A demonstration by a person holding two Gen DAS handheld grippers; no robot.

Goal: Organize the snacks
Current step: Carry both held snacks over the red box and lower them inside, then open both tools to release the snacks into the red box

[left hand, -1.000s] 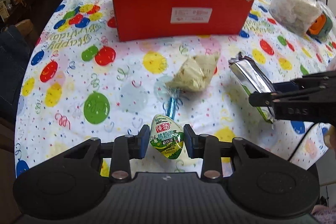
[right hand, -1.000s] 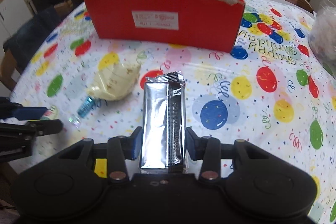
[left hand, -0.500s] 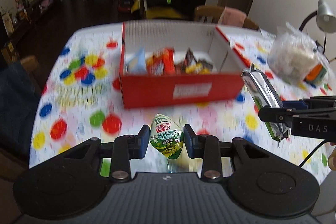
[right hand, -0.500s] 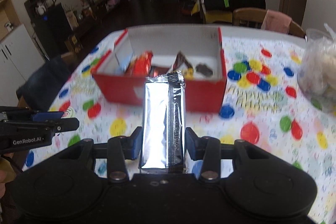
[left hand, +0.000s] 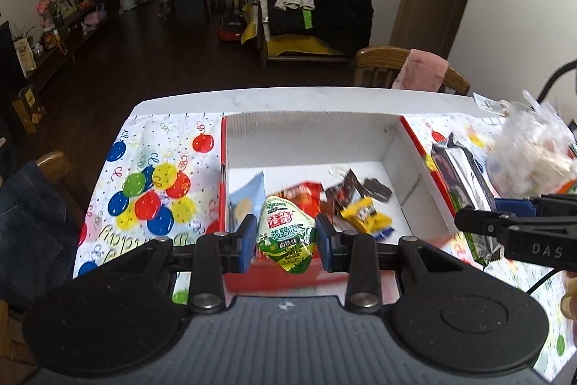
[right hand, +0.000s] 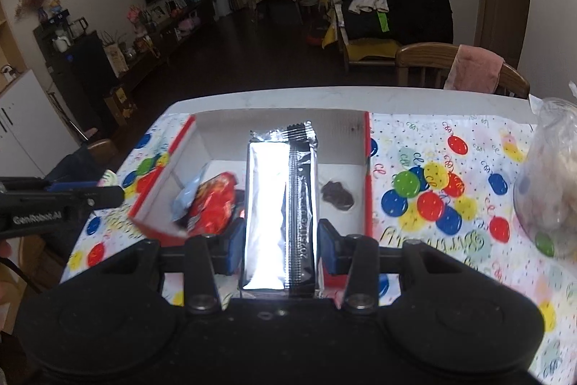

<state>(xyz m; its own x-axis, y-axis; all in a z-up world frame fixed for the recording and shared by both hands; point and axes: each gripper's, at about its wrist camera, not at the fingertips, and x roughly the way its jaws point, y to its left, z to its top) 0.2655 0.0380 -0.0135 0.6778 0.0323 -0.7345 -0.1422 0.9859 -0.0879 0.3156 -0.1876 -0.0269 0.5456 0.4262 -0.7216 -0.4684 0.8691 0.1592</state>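
Red cardboard walls mark your target — the box (left hand: 425, 147) sits toward the far edge of the surface (left hand: 144, 139), open-topped, and it already holds several snacks: a pale blue packet (left hand: 245, 201), a red one (right hand: 212, 201), a yellow one (left hand: 366, 219) and some dark wrappers (left hand: 377, 188). That part of the sorting looks done.

Your left tool (left hand: 285, 237) has its pads pressed on the green egg-shaped pouch (left hand: 286, 237), narrow end up, and from the left wrist view it hangs over the box's near wall. Your right tool (right hand: 281, 240) is clamped on the silver bar (right hand: 281, 201), which stands upright between the pads and, in the right wrist view, lines up with the middle of the box interior. Neither snack is in the box yet — both are held in the air above or just short of it, judging by the near wall low in both views.

What is left, as far as I can judge: bring each one over bare floor inside the box and let go. The clear bag (left hand: 530, 161) at the surface's right edge lies outside the box; whether it belongs to the job I cannot tell. The near part of the surface is hidden by your tools, so anything lying there cannot be ruled out.
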